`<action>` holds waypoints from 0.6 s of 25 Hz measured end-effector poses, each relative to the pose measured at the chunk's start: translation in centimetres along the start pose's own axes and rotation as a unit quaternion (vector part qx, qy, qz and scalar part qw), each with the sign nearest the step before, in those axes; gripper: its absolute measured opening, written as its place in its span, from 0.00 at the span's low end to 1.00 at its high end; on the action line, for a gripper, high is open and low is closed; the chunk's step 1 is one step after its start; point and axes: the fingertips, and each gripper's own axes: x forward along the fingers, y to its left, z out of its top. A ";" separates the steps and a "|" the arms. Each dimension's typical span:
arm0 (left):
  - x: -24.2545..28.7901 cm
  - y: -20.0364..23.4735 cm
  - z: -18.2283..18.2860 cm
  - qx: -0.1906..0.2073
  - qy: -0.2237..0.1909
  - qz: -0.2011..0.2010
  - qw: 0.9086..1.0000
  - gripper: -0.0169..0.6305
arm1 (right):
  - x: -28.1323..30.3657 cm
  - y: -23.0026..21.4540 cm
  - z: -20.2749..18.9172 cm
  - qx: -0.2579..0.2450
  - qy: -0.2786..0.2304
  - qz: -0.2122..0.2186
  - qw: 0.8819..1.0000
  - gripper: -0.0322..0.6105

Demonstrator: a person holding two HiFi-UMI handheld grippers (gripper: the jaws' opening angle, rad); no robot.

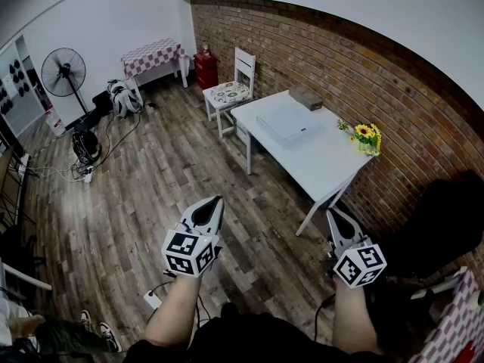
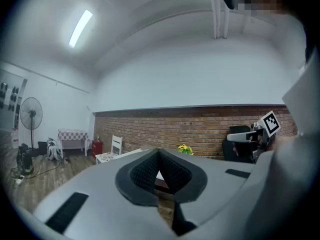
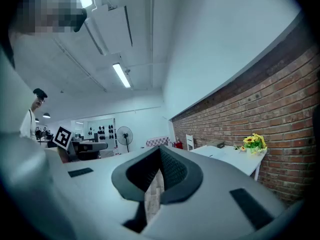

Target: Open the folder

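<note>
The folder point(image 1: 283, 122), a pale translucent sleeve, lies flat on the white table point(image 1: 325, 165) by the brick wall, well ahead of both grippers. My left gripper point(image 1: 218, 200) hangs over the wooden floor, short of the table's near left side, jaws together with nothing between them point(image 2: 159, 151). My right gripper point(image 1: 331, 212) is held near the table's front leg, its jaws also meeting at the tip and empty point(image 3: 160, 149). Both point roughly level toward the table.
On the table stand a grey box point(image 1: 305, 97) and a pot of sunflowers point(image 1: 367, 138). A white chair point(image 1: 231, 89) is at the table's far end. A standing fan point(image 1: 64, 70), bags and cables lie far left. A dark chair point(image 1: 439, 225) is at my right.
</note>
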 end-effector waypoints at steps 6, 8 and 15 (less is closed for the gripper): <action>0.2 -0.9 -0.2 0.002 0.004 -0.002 1.000 0.05 | -0.9 -0.5 0.6 -0.002 -0.004 -0.002 1.000 0.07; 0.2 -1.7 -0.3 0.003 0.006 -0.003 1.000 0.05 | -1.5 -0.5 0.7 -0.006 -0.003 0.001 1.000 0.07; -0.2 -4.9 -1.5 0.011 0.014 0.002 1.000 0.05 | -4.3 -1.7 -0.1 0.020 -0.002 0.024 1.000 0.07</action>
